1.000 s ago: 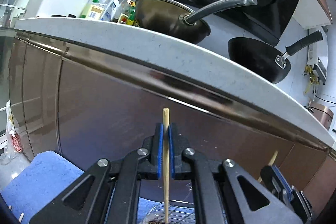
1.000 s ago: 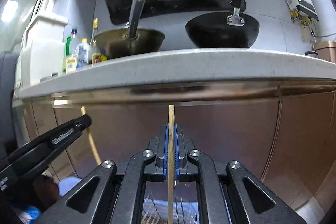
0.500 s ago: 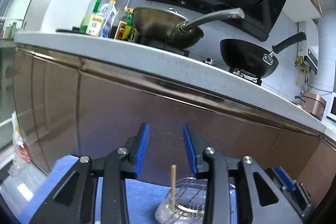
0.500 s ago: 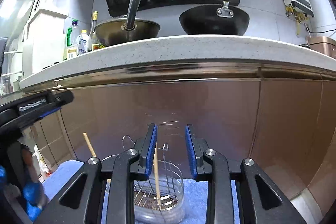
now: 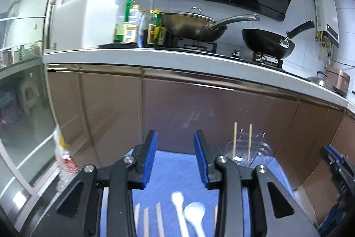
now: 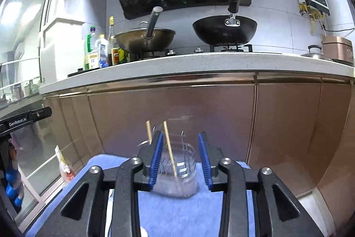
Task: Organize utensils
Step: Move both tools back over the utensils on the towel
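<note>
Left wrist view: the left tool [image 5: 175, 157] now stands with its blue pads wide apart and nothing between them; a second ago it was clamped on a single chopstick. Right wrist view: the right tool [image 6: 180, 157] is likewise spread and empty, where it previously pinched the second chopstick. Both chopsticks [image 6: 169, 148] now stand inside the clear utensil holder [image 6: 177, 179], leaning slightly, with their upper ends above the rim. The holder rests on the blue mat [image 5: 175, 170] in front of the brown cabinet fronts [image 5: 177, 108]. Both tools have drawn back from the holder, which in the left view sits ahead and to the right [image 5: 248, 154].

Judgement: the first pair is delivered and released. Remaining items lie flat on the mat below the left tool: three more chopsticks [image 5: 158, 221], a white fork [image 5: 178, 208] and a white spoon [image 5: 195, 214]. The next step is probably a descent onto these for another pick.
</note>
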`<state>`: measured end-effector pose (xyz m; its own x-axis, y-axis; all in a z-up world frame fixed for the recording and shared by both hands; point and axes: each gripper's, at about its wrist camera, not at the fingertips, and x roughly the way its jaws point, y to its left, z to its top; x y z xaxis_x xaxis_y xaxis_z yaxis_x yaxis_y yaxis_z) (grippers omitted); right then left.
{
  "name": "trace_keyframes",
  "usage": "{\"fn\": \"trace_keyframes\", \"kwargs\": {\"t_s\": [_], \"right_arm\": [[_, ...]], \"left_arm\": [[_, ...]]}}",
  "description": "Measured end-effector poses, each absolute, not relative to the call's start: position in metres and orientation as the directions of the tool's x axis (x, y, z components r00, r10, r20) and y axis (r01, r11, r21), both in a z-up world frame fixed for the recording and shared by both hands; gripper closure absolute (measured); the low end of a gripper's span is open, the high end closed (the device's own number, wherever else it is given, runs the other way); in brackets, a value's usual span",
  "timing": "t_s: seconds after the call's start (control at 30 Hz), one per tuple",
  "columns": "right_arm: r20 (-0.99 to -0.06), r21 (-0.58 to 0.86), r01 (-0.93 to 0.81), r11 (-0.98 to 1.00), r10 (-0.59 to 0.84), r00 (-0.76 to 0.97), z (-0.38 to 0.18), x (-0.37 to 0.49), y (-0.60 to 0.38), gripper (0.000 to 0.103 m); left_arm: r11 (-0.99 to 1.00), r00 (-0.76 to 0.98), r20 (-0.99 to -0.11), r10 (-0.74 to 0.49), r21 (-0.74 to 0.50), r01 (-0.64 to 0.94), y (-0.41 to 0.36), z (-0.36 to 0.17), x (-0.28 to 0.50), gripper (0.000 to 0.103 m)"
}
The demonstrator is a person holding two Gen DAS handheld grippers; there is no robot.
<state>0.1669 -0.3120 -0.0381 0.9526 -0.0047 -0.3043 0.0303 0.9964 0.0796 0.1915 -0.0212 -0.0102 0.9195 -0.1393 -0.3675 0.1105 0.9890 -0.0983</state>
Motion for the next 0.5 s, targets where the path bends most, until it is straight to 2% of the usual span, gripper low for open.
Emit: {"fn": "trace_keyframes", "kwargs": {"t_s": [0.23,0.5], "right_arm": [[-0.307,0.072,-0.026,0.997,0.047,0.950,-0.024,0.121,-0.302,0.069],[-0.347,0.091,-0.114,0.989,0.139,0.928,-0.027,0.082,-0.303,0.069]], "left_arm": [[0.991,0.895,-0.431,-0.115,-0.111,0.074,0.029,0.000,0.150,0.069],[0.983,0.801,-0.571,-0.179,-0.134,0.124,0.054,-0.027,0.125,0.069]]}}
